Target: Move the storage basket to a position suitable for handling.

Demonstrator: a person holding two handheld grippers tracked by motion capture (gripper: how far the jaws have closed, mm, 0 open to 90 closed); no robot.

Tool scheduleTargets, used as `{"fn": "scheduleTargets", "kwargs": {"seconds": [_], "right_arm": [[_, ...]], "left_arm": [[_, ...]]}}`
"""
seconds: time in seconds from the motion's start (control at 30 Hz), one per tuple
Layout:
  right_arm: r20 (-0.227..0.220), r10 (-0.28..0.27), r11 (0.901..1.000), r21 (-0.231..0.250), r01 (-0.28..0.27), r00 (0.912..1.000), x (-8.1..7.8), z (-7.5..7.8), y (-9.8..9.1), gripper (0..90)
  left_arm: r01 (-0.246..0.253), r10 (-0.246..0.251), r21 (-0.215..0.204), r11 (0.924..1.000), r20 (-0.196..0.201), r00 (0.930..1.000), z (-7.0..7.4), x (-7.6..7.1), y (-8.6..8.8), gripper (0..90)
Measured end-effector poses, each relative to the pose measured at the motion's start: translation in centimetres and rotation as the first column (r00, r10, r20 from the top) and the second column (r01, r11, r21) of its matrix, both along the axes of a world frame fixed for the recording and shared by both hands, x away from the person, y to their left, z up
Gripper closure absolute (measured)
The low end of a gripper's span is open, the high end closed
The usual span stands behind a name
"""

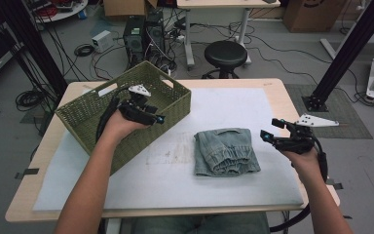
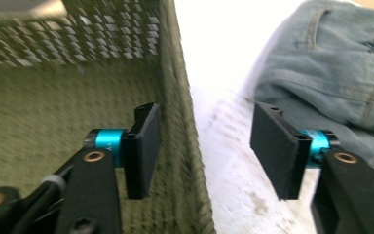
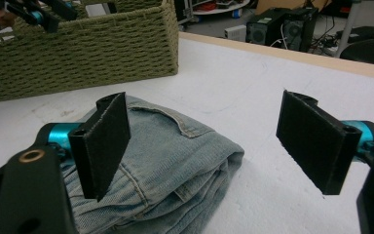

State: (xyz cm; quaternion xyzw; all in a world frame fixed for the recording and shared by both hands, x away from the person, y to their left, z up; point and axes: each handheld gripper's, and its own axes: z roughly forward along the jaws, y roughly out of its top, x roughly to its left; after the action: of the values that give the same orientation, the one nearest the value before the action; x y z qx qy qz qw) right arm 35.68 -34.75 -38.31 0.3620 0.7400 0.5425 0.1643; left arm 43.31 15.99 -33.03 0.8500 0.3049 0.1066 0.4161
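Observation:
A folded pair of light blue jeans (image 1: 226, 151) lies on the white mat, right of centre. To its left a green woven basket (image 1: 141, 141) stands at an angle. My left gripper (image 1: 155, 114) hangs over the basket's near right wall and is open. In the left gripper view (image 2: 204, 126) that wall (image 2: 180, 97) stands between the jaws: one pad is inside the basket, close to the weave, and the other is outside and clear of it, with the jeans (image 2: 331, 63) beyond. My right gripper (image 1: 271, 129) is open just right of the jeans. In the right gripper view (image 3: 204, 122) the jeans (image 3: 175, 156) lie under its left jaw.
The white mat (image 1: 175, 180) covers most of the wooden table (image 1: 24, 195). The basket (image 3: 87, 53) is far left in the right gripper view, with the left gripper (image 3: 34, 14) above it. Behind the table are a black stool (image 1: 225, 53), computer towers (image 1: 143, 36) and floor cables.

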Motion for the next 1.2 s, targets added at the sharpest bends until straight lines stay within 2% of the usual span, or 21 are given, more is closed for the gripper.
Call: {"fn": "scheduleTargets", "kwargs": {"seconds": [0.07, 0.2, 0.4, 0.53, 0.7, 0.83, 0.87, 0.93, 1.0, 1.07, 1.1, 1.2], "right_arm": [[-0.001, 0.001, 1.0000, 0.002, -0.001, 1.0000, 0.0, 0.0, 0.0, 20.4], [-0.001, 0.003, 1.0000, 0.001, -0.003, 1.0000, 0.0, 0.1, 0.1, 20.3], [0.001, 0.010, 0.9999, 0.007, -0.010, 1.0000, -0.1, 0.1, 0.2, 20.4], [0.005, 0.017, 0.9998, 0.010, -0.017, 0.9998, -0.2, 0.2, 0.3, 20.4], [0.010, 0.026, 0.9996, 0.012, -0.027, 0.9996, -0.3, 0.4, 0.5, 20.3], [0.013, 0.033, 0.9994, 0.009, -0.033, 0.9994, -0.4, 0.4, 0.7, 20.4], [0.013, 0.034, 0.9994, 0.010, -0.034, 0.9993, -0.4, 0.4, 0.7, 20.3], [0.007, 0.035, 0.9993, 0.009, -0.035, 0.9994, -0.4, 0.3, 0.7, 20.4], [0.006, 0.036, 0.9993, 0.009, -0.036, 0.9993, -0.4, 0.3, 0.7, 20.3], [0.002, 0.035, 0.9993, 0.010, -0.036, 0.9994, -0.4, 0.2, 0.7, 20.4], [0.002, 0.034, 0.9994, 0.007, -0.034, 0.9994, -0.4, 0.2, 0.7, 20.3], [0.000, 0.034, 0.9994, 0.007, -0.034, 0.9994, -0.3, 0.1, 0.7, 20.3]], "left_arm": [[0.004, -0.003, -0.020, 0.9998, 0.025, 0.9997, 0.6, -0.4, -0.2, 38.2], [0.050, -0.044, -0.074, 0.9960, 0.072, 0.9964, 1.8, -1.3, -0.8, 35.2], [0.096, -0.083, -0.108, 0.9895, 0.115, 0.9898, 2.8, -3.1, -1.8, 32.1], [0.129, -0.104, -0.163, 0.9782, 0.150, 0.9832, 3.1, -4.7, -2.4, 31.8], [0.152, -0.112, -0.233, 0.9604, 0.175, 0.9781, 2.5, -6.5, -3.3, 30.7], [0.154, -0.109, -0.245, 0.9571, 0.189, 0.9759, 1.8, -7.4, -4.0, 29.4], [0.157, -0.110, -0.259, 0.9531, 0.188, 0.9759, 1.5, -7.6, -4.2, 28.6], [0.157, -0.110, -0.262, 0.9523, 0.185, 0.9765, 1.0, -7.9, -4.5, 28.3], [0.170, -0.123, -0.273, 0.9467, 0.183, 0.9754, 0.3, -8.0, -4.8, 27.6], [0.191, -0.155, -0.255, 0.9479, 0.155, 0.9757, -0.2, -7.7, -5.1, 27.3], [0.189, -0.153, -0.255, 0.9483, 0.156, 0.9760, -0.4, -7.6, -5.0, 26.4], [0.191, -0.151, -0.290, 0.9379, 0.154, 0.9764, -0.6, -7.6, -5.1, 25.5]]}}
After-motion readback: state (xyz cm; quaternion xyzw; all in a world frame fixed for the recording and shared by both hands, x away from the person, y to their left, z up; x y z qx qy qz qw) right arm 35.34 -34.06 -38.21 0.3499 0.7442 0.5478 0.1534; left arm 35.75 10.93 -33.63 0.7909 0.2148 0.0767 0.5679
